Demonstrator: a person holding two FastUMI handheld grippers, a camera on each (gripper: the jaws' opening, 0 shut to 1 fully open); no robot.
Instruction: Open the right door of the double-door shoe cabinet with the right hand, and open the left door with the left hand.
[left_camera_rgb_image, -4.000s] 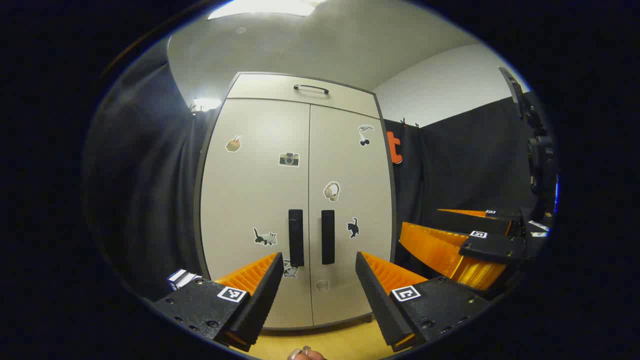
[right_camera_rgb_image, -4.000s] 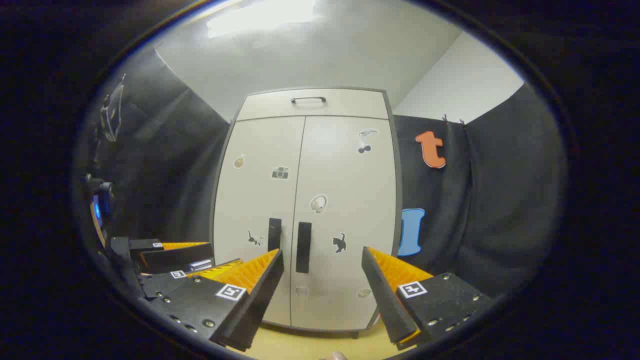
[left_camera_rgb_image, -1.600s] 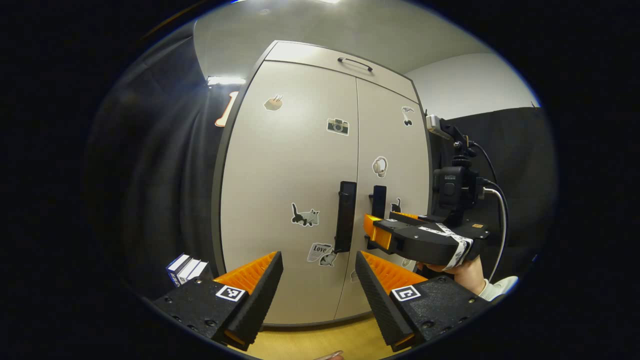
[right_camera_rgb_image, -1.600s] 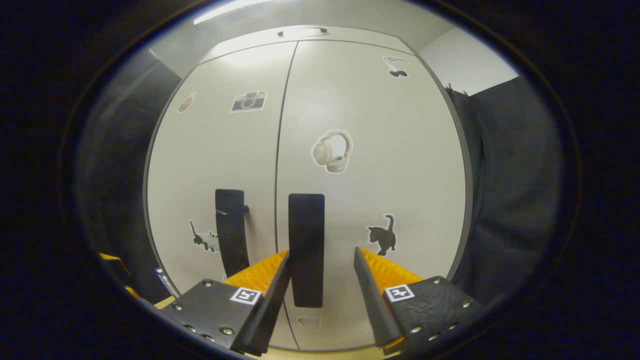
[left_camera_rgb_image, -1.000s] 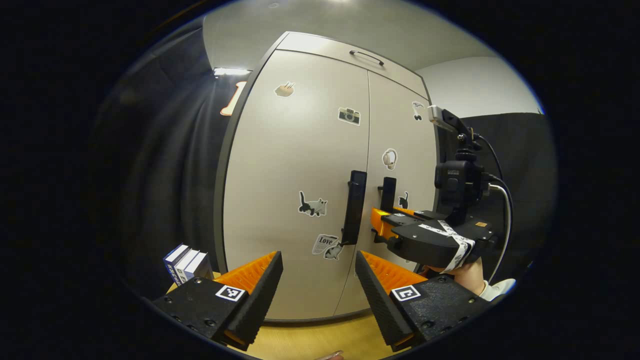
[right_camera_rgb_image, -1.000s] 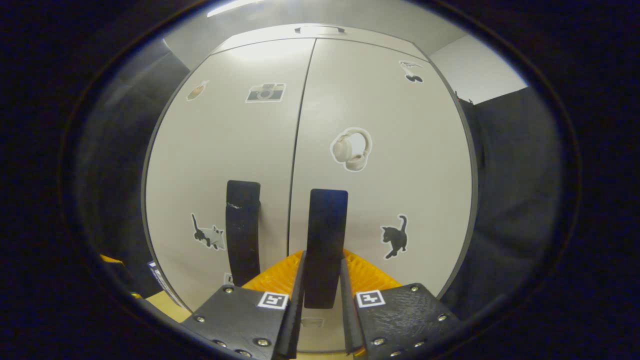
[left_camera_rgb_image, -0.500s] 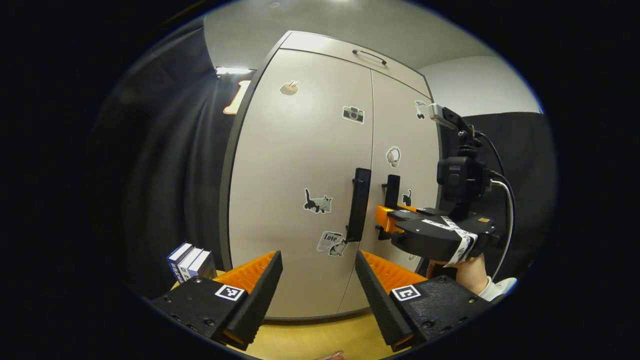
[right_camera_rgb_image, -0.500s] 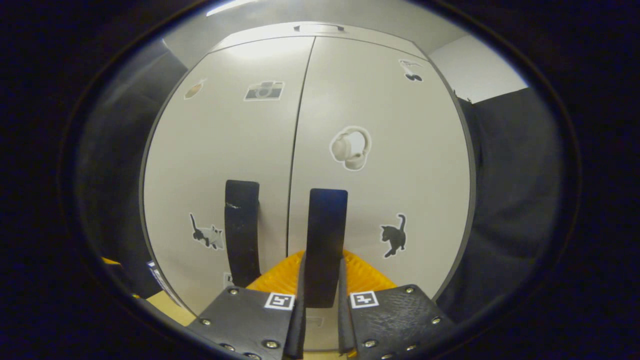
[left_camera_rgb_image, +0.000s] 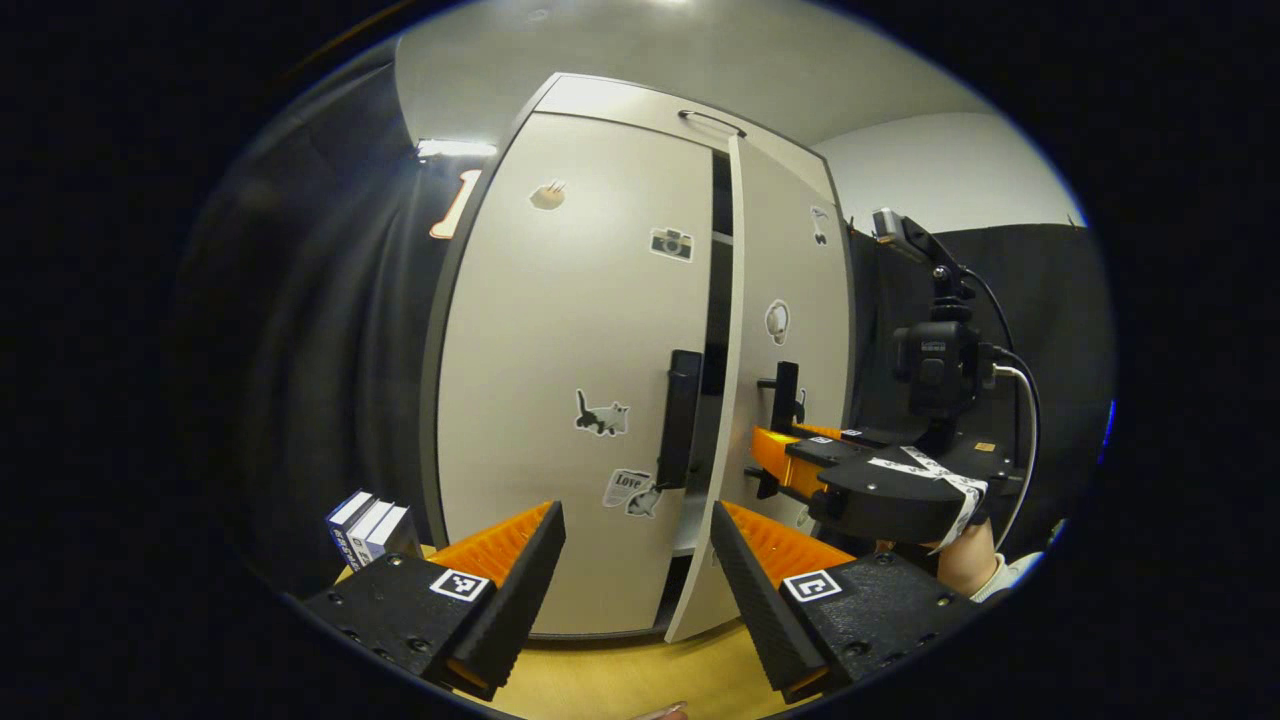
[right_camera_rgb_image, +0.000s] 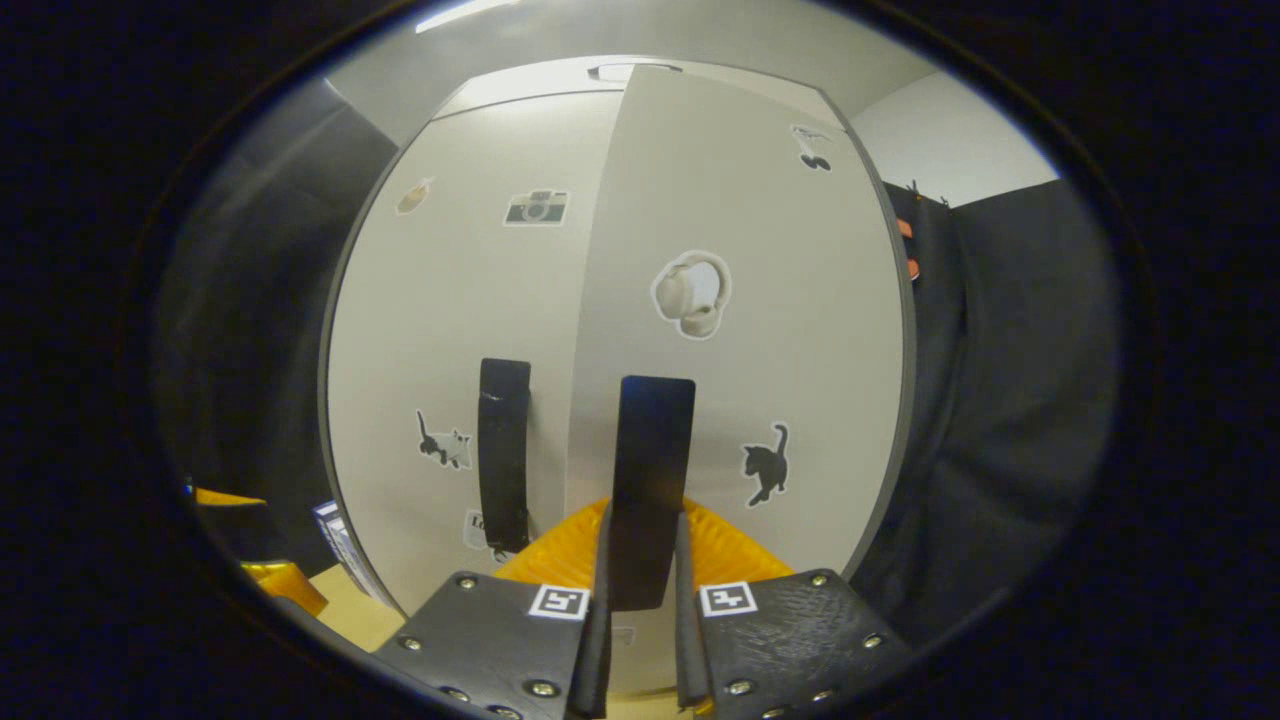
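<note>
The right door (left_camera_rgb_image: 790, 330) of the shoe cabinet (left_camera_rgb_image: 560, 350) stands ajar, a dark gap beside the shut left door (right_camera_rgb_image: 450, 330). The right gripper (right_camera_rgb_image: 640, 585) has its jaws clamped on the right door's handle (right_camera_rgb_image: 650, 480). The left gripper (left_camera_rgb_image: 637, 560) hangs before the cabinet, jaws apart.

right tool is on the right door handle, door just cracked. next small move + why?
Probably keep pulling the right door outward. The right tool is shut on the right handle, and the dark gap at the centre seam is narrow. The left tool hangs open, short of the left handle; the left door is shut.
</note>
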